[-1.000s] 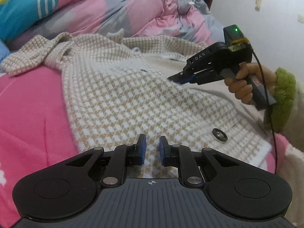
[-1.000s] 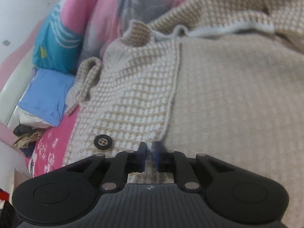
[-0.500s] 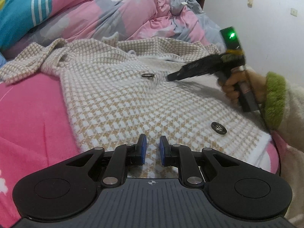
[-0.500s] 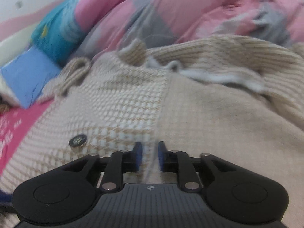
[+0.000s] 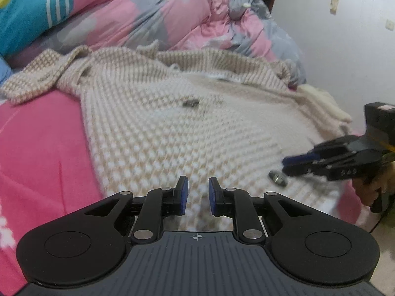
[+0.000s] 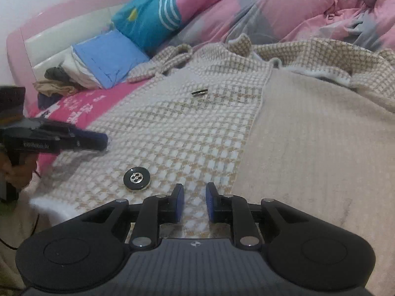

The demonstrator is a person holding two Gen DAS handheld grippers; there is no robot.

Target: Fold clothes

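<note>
So the checked cardigan is spread flat on the pink bed, front side up, with one front panel flopped open so the plain fuzzy lining shows on the right in my right wrist view. My left gripper sits low over the hem edge near the cardigan's left side, fingers set to a narrow gap with nothing pinched between them, just knit showing through the gap. My right gripper is parked over the bottom hem too, right about where the checked panel meets the lining; its fingers have just been opening, now a narrow gap, and nothing is between them, the fabric lies under them. A big black button is just left of the right fingers, and a second button sits further up the panel. The crumpled pink and grey duvet is piled behind the collar.
</note>
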